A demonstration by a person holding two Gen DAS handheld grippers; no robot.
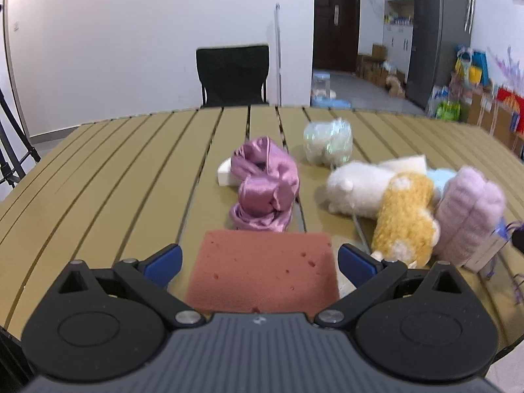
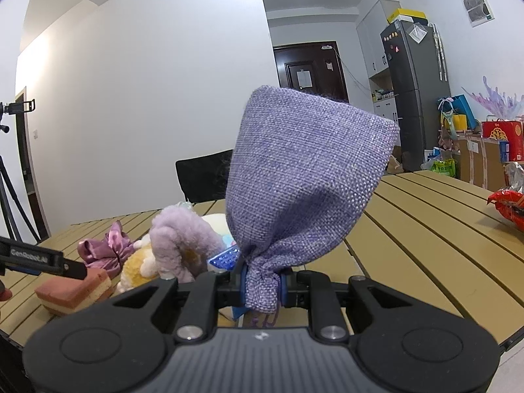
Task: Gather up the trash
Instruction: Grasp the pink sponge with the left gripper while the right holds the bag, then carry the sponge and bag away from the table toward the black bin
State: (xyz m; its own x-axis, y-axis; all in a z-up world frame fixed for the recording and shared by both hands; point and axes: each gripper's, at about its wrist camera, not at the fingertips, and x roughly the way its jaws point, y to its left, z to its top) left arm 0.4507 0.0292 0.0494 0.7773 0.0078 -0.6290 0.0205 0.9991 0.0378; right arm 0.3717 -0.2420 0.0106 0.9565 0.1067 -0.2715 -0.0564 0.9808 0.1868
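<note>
Between the spread blue pads of the left gripper (image 1: 258,263) lies a pink sponge (image 1: 262,276), flat on the slatted tan table (image 1: 131,170); neither pad visibly presses it. Just past the sponge sits a bunched pink satin bow (image 1: 263,186) with a white block (image 1: 226,174) behind it. To the gripper's right lie a yellow plush toy (image 1: 404,216), a white plush toy (image 1: 357,186) and a lilac plush toy (image 1: 468,209), touching one another. Farther off rests a crumpled clear plastic bag (image 1: 327,140), then a black chair (image 1: 233,75). The right gripper (image 2: 262,283) is pinched on the gathered neck of a purple woven pouch (image 2: 304,177), which stands up above its fingers. Far to its right lies a red snack wrapper (image 2: 509,204).
</note>
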